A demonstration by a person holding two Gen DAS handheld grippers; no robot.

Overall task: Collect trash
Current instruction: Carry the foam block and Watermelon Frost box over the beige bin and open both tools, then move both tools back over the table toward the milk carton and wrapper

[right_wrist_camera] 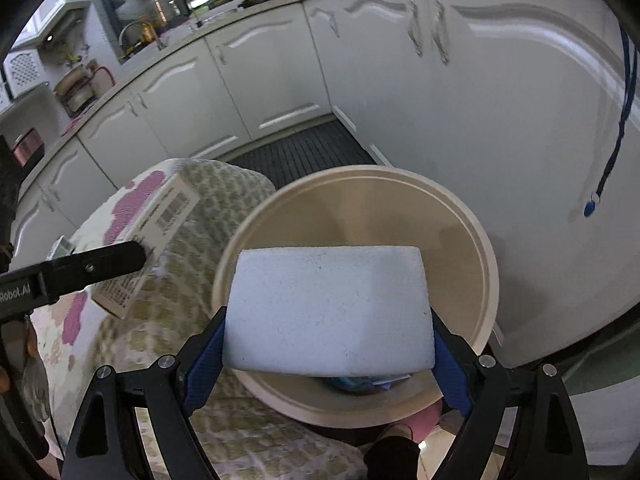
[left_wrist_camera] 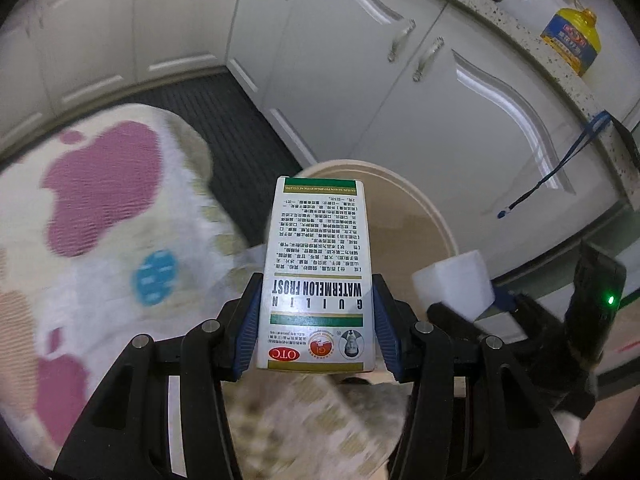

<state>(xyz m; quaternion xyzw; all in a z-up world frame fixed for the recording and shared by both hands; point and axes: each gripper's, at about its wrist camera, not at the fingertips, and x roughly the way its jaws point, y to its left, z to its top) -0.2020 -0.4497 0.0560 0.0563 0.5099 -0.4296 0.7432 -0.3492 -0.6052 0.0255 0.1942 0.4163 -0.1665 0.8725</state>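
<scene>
My left gripper point(left_wrist_camera: 317, 322) is shut on a white and green medicine box point(left_wrist_camera: 320, 276) marked Watermelon Frost, held above the patterned cloth near the beige trash bin point(left_wrist_camera: 436, 224). The box point(right_wrist_camera: 148, 236) and left gripper's finger point(right_wrist_camera: 80, 270) also show in the right wrist view. My right gripper point(right_wrist_camera: 328, 354) is shut on a white foam block point(right_wrist_camera: 330, 308), held over the open mouth of the bin point(right_wrist_camera: 486, 280). The foam block point(left_wrist_camera: 454, 284) also shows in the left wrist view. Some blue and white trash point(right_wrist_camera: 360, 384) lies inside the bin.
A cloth with pink, blue and tan patches point(left_wrist_camera: 100, 220) covers a low surface at left. White cabinet doors point(left_wrist_camera: 400, 100) curve around behind. A dark ribbed floor mat point(right_wrist_camera: 304, 152) lies beyond the bin. A blue lanyard point(right_wrist_camera: 612, 152) hangs from the counter. A yellow oil bottle point(left_wrist_camera: 572, 40) stands on the counter.
</scene>
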